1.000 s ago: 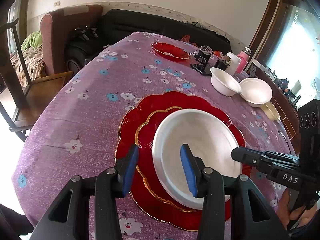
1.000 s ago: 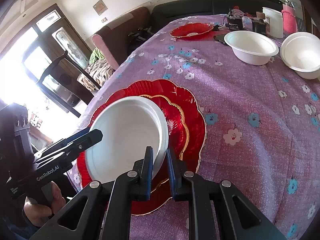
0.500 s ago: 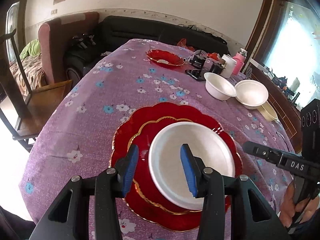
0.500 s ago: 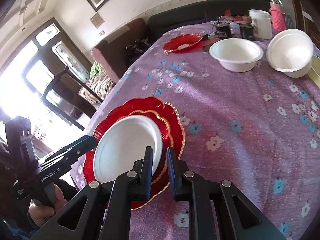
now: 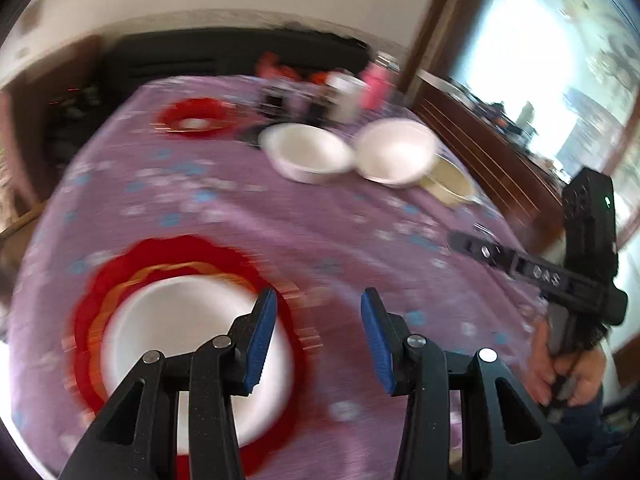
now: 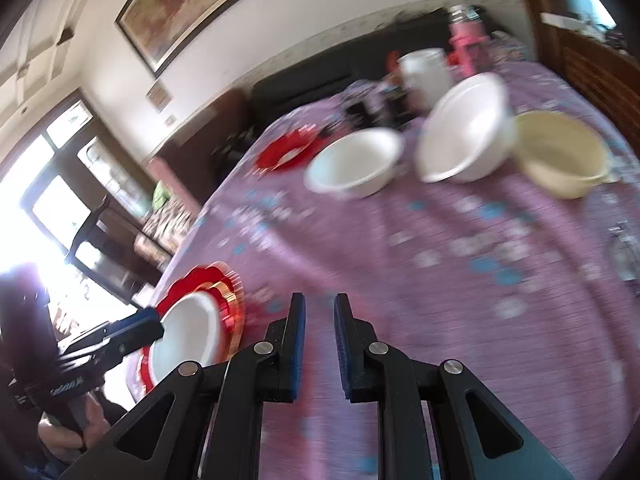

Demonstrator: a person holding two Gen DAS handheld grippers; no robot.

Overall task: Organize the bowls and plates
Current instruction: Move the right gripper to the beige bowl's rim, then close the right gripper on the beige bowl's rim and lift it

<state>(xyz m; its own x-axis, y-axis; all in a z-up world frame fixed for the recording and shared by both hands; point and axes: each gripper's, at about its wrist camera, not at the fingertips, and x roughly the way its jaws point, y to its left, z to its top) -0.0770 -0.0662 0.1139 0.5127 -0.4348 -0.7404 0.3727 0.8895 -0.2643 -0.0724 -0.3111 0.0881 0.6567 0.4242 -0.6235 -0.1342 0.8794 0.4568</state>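
A round tabletop [image 5: 280, 232] under a purple flowered cloth fills both blurred views. Near its front edge a white foam plate [image 5: 180, 328] lies on stacked scalloped red plates [image 5: 120, 264]. The left claw [image 5: 316, 328] hovers empty, its blue pads apart; the right claw [image 6: 320, 340] is nearly together (nothing between). At the far side stand two white foam bowls [image 6: 356, 168] [image 6: 468, 136] and what seems a cream bowl [image 6: 560, 152].
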